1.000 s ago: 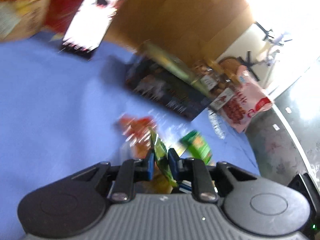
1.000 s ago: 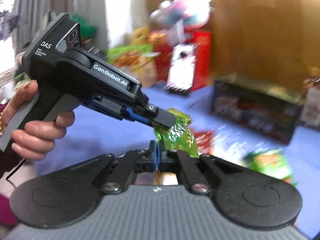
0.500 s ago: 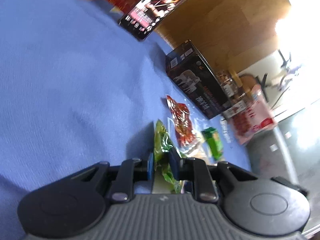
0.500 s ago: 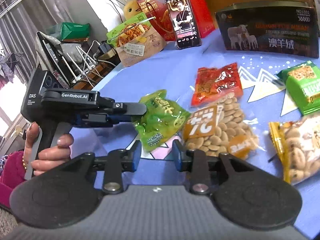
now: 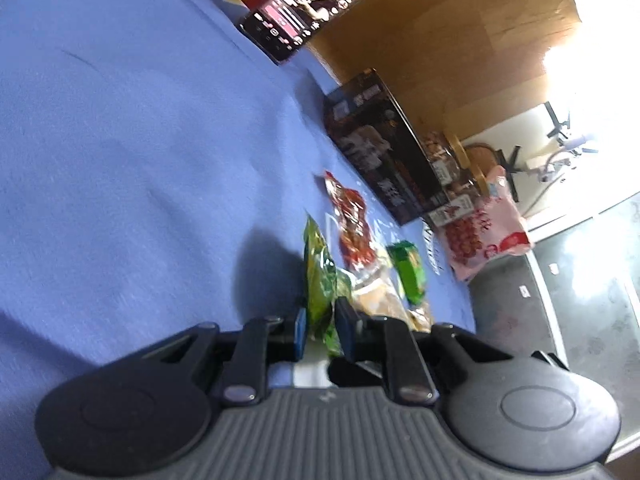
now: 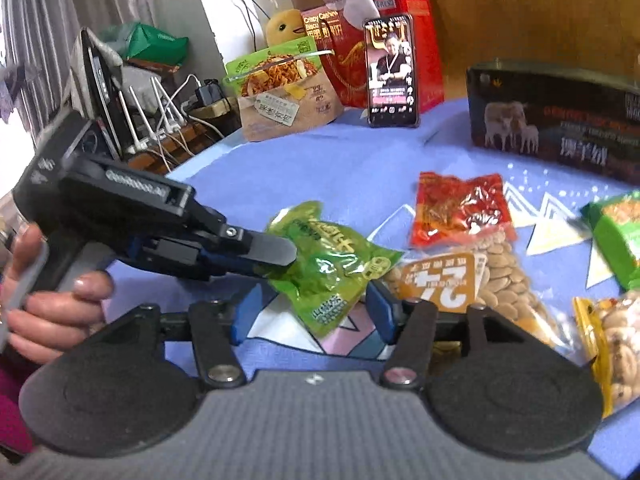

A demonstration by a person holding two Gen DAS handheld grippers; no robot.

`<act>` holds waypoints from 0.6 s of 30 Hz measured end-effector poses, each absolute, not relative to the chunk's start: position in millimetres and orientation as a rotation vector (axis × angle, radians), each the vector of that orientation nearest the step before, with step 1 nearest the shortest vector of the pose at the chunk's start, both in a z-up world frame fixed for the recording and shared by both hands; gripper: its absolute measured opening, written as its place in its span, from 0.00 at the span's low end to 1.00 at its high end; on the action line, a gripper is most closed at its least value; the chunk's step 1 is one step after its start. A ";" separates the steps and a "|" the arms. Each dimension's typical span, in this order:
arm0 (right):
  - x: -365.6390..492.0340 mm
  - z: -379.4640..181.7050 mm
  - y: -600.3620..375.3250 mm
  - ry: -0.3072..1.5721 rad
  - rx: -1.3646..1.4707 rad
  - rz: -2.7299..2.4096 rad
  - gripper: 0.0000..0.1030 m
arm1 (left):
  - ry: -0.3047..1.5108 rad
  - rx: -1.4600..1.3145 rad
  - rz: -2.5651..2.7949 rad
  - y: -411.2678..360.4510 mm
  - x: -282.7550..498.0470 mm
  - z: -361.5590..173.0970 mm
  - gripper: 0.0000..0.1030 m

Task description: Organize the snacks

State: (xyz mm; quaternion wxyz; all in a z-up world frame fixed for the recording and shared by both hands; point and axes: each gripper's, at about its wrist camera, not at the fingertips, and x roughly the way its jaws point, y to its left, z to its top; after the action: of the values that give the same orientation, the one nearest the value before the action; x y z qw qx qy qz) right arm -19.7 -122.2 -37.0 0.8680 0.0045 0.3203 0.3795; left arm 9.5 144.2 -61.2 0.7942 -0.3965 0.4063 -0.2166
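A crinkled green snack packet hangs just above the blue tablecloth, pinched at its left edge by my left gripper, which a hand holds at the left of the right wrist view. In the left wrist view the same green packet stands edge-on between the pads of my left gripper. My right gripper sits just below the packet; its jaws are opening, spread wide on either side of the packet's lower corner without pressing it.
On the cloth lie a red packet, a clear bag of pale nuts, a green cracker pack and a yellow-edged nut bag. Behind stand a dark box, a phone, a noodle bag and red boxes.
My right gripper went from shut to wide open and let go of the green packet. The left gripper carried the packet down toward the cloth and rolled, still gripping it.
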 end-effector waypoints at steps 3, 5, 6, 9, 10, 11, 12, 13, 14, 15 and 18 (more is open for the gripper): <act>-22.4 -35.7 -119.3 0.636 -0.029 0.784 0.42 | 0.868 -0.835 -0.476 139.2 7.9 -58.1 0.14; -27.1 -32.0 -118.2 0.600 -0.039 0.788 0.20 | 0.860 -0.830 -0.491 136.2 7.6 -54.4 0.14; -30.1 -30.6 -117.1 0.583 -0.057 0.787 0.07 | 0.854 -0.836 -0.516 134.5 7.4 -51.9 0.14; -35.4 -27.6 -115.3 0.534 -0.085 0.774 0.04 | 0.832 -0.786 -0.520 126.1 6.9 -40.0 0.13; -35.2 -27.2 -116.1 0.526 -0.083 0.769 0.04 | 0.829 -0.774 -0.521 123.7 7.7 -37.5 0.13; -35.6 -26.6 -116.7 0.517 -0.078 0.763 0.03 | 0.829 -0.770 -0.520 121.8 8.7 -36.3 0.13; -35.8 -26.0 -117.8 0.508 -0.076 0.757 0.02 | 0.831 -0.767 -0.522 119.9 9.9 -35.7 0.13; -36.1 -25.1 -118.5 0.498 -0.076 0.749 0.02 | 0.831 -0.764 -0.524 117.9 10.9 -34.9 0.14; -35.6 -24.4 -119.9 0.490 -0.073 0.742 0.02 | 0.828 -0.763 -0.526 116.9 11.9 -33.6 0.14; -36.2 -23.2 -120.7 0.480 -0.068 0.734 0.02 | 0.824 -0.757 -0.530 114.9 13.5 -30.8 0.14; -36.6 -16.5 -124.8 0.428 -0.069 0.706 0.02 | 0.806 -0.722 -0.553 108.2 20.9 -17.1 0.13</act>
State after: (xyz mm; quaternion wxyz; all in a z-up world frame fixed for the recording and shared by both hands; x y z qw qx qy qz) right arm -36.6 -124.8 -16.5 0.9154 -0.0333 0.2078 0.3431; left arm 20.9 108.2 -17.1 0.8209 -0.3393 0.3788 -0.2599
